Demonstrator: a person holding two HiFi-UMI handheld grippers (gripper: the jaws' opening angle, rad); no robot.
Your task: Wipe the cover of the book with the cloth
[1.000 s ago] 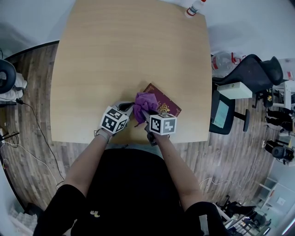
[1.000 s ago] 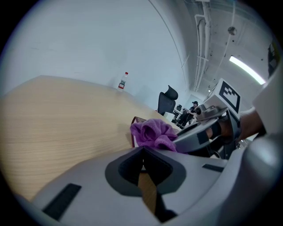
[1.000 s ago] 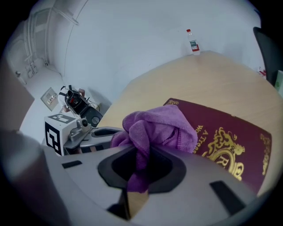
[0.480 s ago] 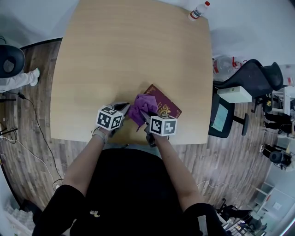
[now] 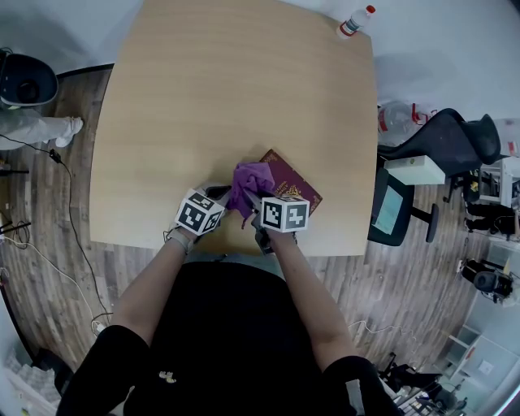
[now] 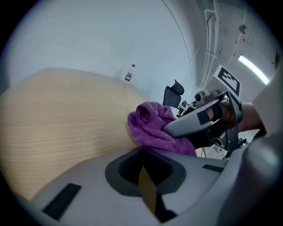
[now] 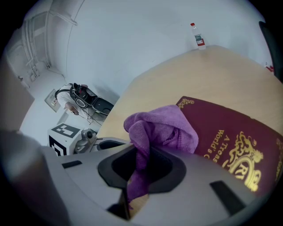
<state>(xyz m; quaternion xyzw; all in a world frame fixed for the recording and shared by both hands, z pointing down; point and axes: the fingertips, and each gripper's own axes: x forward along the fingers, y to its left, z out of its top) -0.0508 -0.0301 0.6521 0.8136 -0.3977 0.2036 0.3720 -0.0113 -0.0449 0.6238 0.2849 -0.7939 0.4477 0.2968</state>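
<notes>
purple cloth (image 7: 161, 128) hangs bunched from the right gripper (image 7: 138, 178), whose jaws are clamped on a fold of it, and the loose mass rests on the left part of a maroon book (image 7: 230, 132) with gold lettering on its cover. seen from the head view, the book (image 5: 294, 184) lies flat and at an angle near the front edge of the light wooden table (image 5: 227, 97), right of centre, with the cloth (image 5: 250, 179) over the corner nearest the person. the left gripper (image 6: 148, 187) sits just beside the cloth, jaws pressed together with nothing between them. a small bottle (image 5: 356, 20) stands at the far right corner of the table. a black office chair (image 5: 455, 134) stands off to the right.
</notes>
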